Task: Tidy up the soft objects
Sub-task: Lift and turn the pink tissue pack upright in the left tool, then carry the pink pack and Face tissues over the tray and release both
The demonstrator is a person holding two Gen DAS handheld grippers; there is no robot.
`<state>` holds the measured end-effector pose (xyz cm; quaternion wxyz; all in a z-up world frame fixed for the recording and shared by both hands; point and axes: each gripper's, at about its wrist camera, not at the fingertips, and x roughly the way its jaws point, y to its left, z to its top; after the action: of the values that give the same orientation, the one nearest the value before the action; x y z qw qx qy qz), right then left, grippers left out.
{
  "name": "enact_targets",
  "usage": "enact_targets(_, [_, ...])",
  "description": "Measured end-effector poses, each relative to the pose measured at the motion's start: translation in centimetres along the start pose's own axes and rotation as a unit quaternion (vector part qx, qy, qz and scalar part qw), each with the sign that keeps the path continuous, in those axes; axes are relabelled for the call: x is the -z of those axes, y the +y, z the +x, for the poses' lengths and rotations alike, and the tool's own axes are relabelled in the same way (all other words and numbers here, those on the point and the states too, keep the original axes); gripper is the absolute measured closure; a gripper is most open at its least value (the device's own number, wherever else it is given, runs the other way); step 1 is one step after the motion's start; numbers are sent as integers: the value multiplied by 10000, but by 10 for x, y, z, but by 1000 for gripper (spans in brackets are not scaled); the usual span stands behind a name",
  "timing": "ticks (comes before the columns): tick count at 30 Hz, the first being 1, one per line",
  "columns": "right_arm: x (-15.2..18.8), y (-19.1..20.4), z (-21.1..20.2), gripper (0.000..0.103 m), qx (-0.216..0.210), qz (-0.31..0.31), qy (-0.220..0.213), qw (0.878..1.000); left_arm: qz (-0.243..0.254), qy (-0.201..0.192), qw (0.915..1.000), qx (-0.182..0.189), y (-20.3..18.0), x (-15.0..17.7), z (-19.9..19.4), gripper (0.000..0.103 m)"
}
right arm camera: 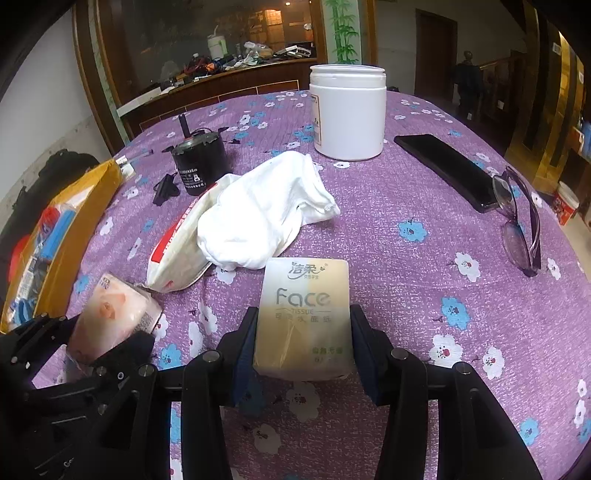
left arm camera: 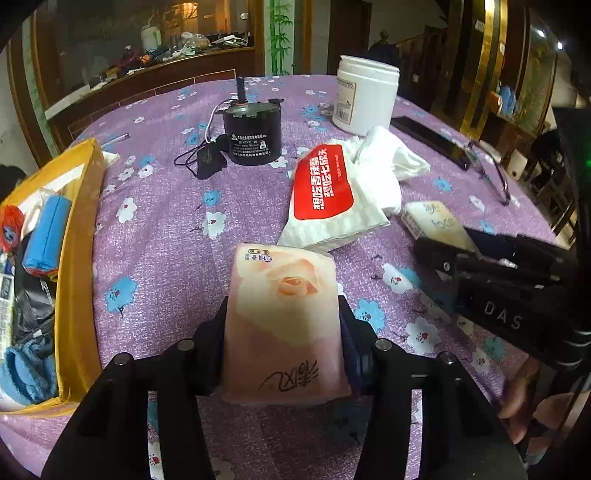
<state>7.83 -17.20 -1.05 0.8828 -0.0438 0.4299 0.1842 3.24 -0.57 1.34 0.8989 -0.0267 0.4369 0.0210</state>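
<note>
Left gripper clamps pink tissue pack, right gripper clamps Face tissue pack; near ends hidden, long axes pointing far.

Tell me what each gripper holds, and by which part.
Left gripper clamps the pink tissue pack by its long sides; right gripper clamps the Face tissue pack likewise.

A lived-in home: a table under a purple flowered tablecloth, with a cluttered wooden counter behind it and a bamboo-painted pillar beside that counter.
</note>
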Motion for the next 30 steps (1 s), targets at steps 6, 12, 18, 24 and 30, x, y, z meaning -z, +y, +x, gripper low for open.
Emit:
enact_targets(6, [-1, -3, 0, 51, -84, 58, 1, 9999, -167, -116, 9997, 147, 5, 0, -3, 54])
enact_targets(12, [0, -1, -4, 57, -44, 23, -72, 10000, -56, -277, 9996, 51, 1, 0, -11, 54])
enact_targets(18, [5, 6, -39, 57, -6, -7, -452, 9990, 50, -608, 9981, 92, -1, 0, -30, 54])
enact_targets(24, [11, 10, -71, 57, -275, 9, -696, 9972, -149, -796, 9964, 241, 14, -3, -58, 54])
enact_targets(30, [10, 28, -92, 57, -637, -146, -834, 9944, -414, -1049, 9936, 38, 43, -6, -93, 54])
